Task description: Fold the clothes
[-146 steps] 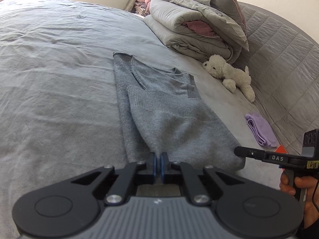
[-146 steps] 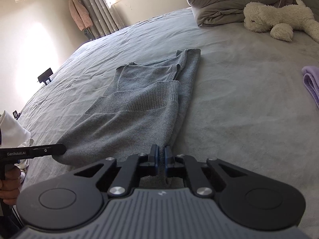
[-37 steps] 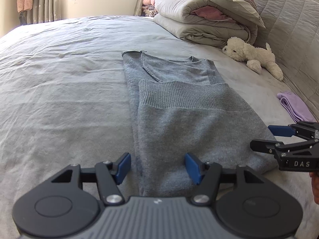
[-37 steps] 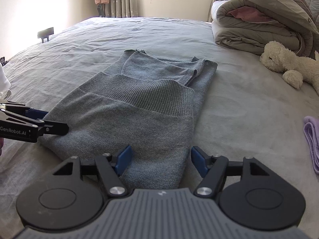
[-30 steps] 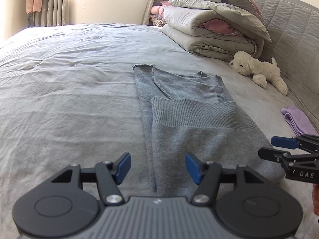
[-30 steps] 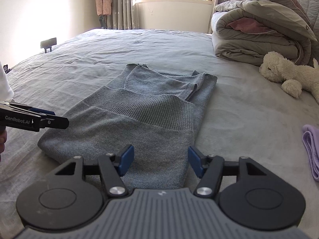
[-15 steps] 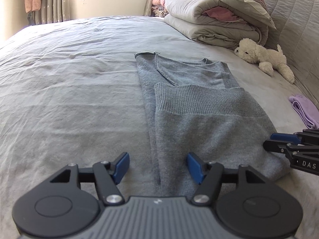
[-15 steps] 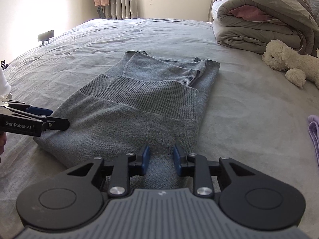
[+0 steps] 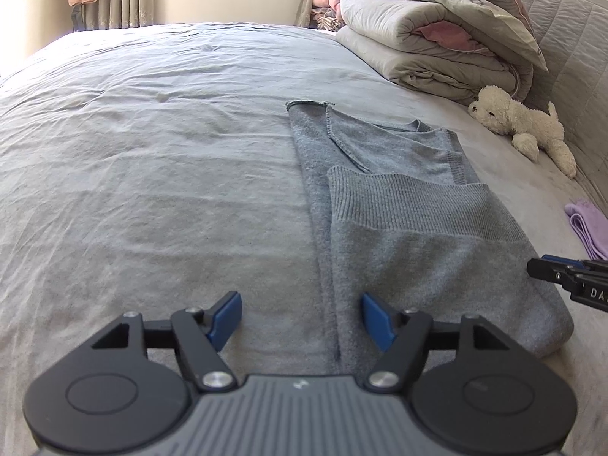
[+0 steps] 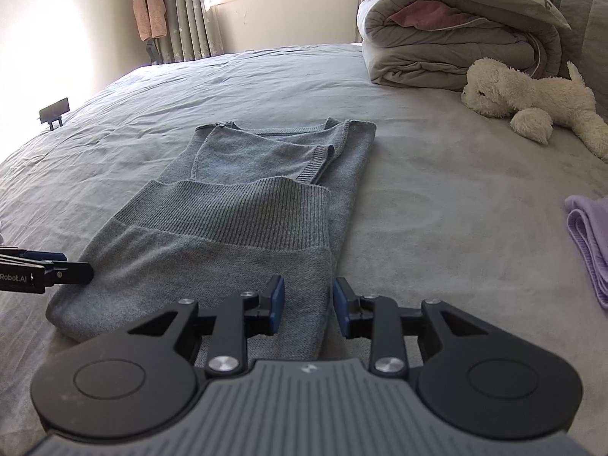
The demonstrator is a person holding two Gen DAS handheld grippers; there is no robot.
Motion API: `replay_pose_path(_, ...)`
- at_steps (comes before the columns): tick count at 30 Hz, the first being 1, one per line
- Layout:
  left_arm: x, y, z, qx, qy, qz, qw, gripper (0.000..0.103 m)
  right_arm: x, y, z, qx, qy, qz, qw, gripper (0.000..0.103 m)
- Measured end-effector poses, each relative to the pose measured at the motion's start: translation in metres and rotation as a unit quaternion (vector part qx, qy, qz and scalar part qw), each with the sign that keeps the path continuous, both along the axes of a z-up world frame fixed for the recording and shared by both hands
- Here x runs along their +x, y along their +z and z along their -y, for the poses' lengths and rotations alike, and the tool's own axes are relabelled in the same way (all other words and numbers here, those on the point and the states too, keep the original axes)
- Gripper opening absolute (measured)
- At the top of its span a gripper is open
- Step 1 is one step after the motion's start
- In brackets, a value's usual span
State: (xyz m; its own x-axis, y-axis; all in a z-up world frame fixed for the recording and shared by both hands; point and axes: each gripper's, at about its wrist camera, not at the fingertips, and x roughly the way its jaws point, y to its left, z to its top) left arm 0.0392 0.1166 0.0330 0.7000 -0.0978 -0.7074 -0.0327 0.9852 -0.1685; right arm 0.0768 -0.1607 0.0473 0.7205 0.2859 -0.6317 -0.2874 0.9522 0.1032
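A grey knit sweater (image 9: 418, 235) (image 10: 228, 235) lies flat on the bed, its ribbed hem folded up over the body. My left gripper (image 9: 302, 315) hovers at the near left corner. Its jaws are opening wide, and the sweater's left edge runs between them untouched. My right gripper (image 10: 309, 306) stands at the near right corner. It is narrowly open, with the sweater's right edge in the gap and the blue pads (image 10: 276, 302) clear of it. Each gripper shows in the other's view: the right gripper (image 9: 570, 277) and the left gripper (image 10: 45, 271).
A folded grey and pink duvet (image 9: 437, 49) (image 10: 456, 38) is stacked at the far right. A white plush dog (image 9: 520, 125) (image 10: 532, 102) lies beside it, by the quilted headboard (image 9: 570, 38). A folded purple cloth (image 9: 587, 228) (image 10: 587, 243) sits to the sweater's right.
Both grippers, earlier shut on the sweater's near edge, have let go. The right jaws narrowed from wide to a small gap. The left jaws spread a little wider.
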Motion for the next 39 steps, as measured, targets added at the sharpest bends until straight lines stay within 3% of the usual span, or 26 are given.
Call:
replay_pose_path(4,0.002,0.015,-0.002,-0.014,-0.002,0.045,0.9989,0.069,0.005,0.005,0.003,0.01,-0.012,0.021,1.0,0.033)
replay_pose_path(8,0.005,0.027,0.007,-0.036,-0.038,0.102,0.9934,0.069,0.014,0.007,-0.001,0.022,-0.004,0.038,0.999,0.033)
replay_pose_path(12,0.01,0.026,0.024,-0.04,-0.075,0.131,0.9878,0.07,0.022,0.001,-0.012,0.014,0.013,0.034,0.999,0.033)
replay_pose_path(17,0.02,0.01,0.038,-0.022,-0.091,0.102,0.9903,0.07,0.028,-0.014,-0.018,-0.007,0.013,0.014,1.0,0.03)
replay_pose_path(20,0.024,-0.002,0.038,-0.002,-0.082,0.078,0.9935,0.07,0.028,-0.014,-0.02,-0.016,0.014,0.017,1.0,0.03)
replay_pose_path(23,0.027,-0.008,0.03,-0.008,-0.065,0.06,0.9961,0.07,0.026,-0.011,-0.02,-0.016,0.011,0.023,1.0,0.03)
replay_pose_path(29,0.021,0.004,0.033,0.004,-0.063,0.083,0.9946,0.07,0.019,0.002,-0.02,0.008,0.025,0.05,0.998,0.032)
replay_pose_path(33,0.027,-0.001,0.033,0.024,-0.05,0.053,0.9971,0.071,0.026,-0.015,-0.03,-0.028,0.027,0.012,0.999,0.034)
replay_pose_path(36,0.032,-0.007,0.021,0.006,-0.033,0.036,0.9988,0.075,0.023,-0.015,-0.033,-0.039,0.027,0.019,0.999,0.036)
replay_pose_path(39,0.032,-0.006,0.021,0.013,-0.029,0.038,0.9988,0.076,0.022,-0.014,-0.032,-0.036,0.024,0.02,0.999,0.038)
